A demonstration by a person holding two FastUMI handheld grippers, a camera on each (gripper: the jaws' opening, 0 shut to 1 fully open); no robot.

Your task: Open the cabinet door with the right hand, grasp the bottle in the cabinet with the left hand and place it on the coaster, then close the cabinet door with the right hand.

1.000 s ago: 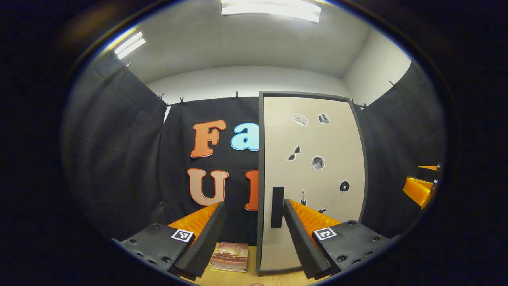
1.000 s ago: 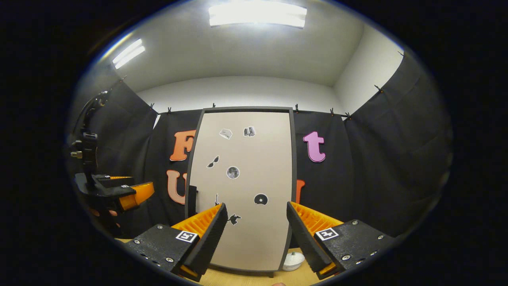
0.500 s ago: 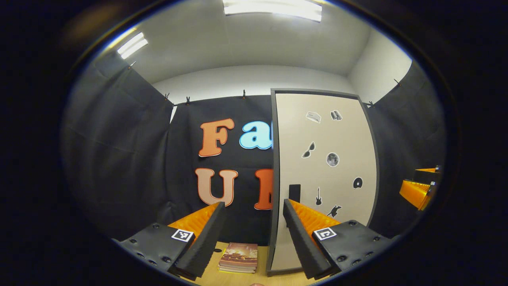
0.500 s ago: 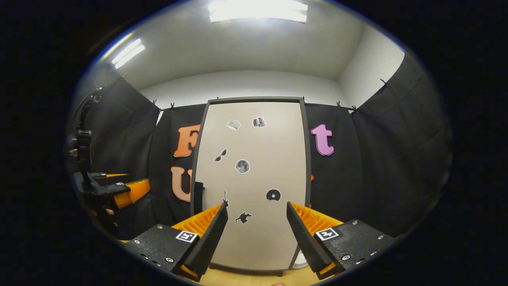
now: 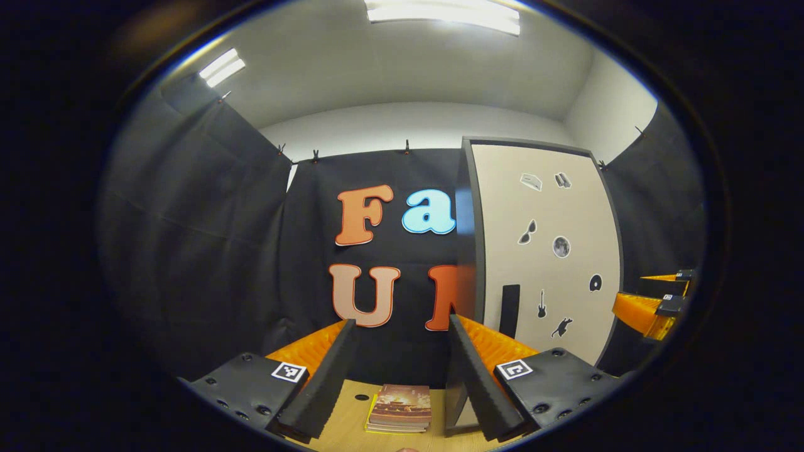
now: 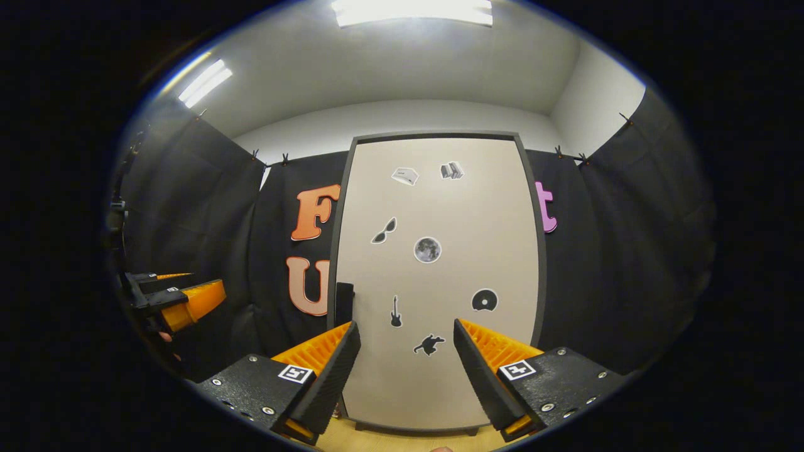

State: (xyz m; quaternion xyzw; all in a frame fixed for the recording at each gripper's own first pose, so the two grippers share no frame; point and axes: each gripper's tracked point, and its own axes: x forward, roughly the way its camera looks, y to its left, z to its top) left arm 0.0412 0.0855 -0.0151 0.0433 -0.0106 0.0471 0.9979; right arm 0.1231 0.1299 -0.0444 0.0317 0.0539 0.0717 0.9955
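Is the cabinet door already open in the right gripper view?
No, the cabinet door is shut flat, and the right gripper is open before it.

A small stack of books (image 5: 399, 408) is lying flat on the wooden worktop (image 5: 352, 417), close to the black cloth wall. A small dark round spot (image 5: 361, 397) is showing on the worktop just left of the stack. Ceiling light panels (image 6: 411, 11) are glowing overhead.

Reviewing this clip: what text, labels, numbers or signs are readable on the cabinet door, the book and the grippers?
cabinet door: no words; its stickers are pictures only.
book: the cover print is too small and blurred to read.
left gripper and right gripper: square coded markers on the fingers, patterns with no readable characters.
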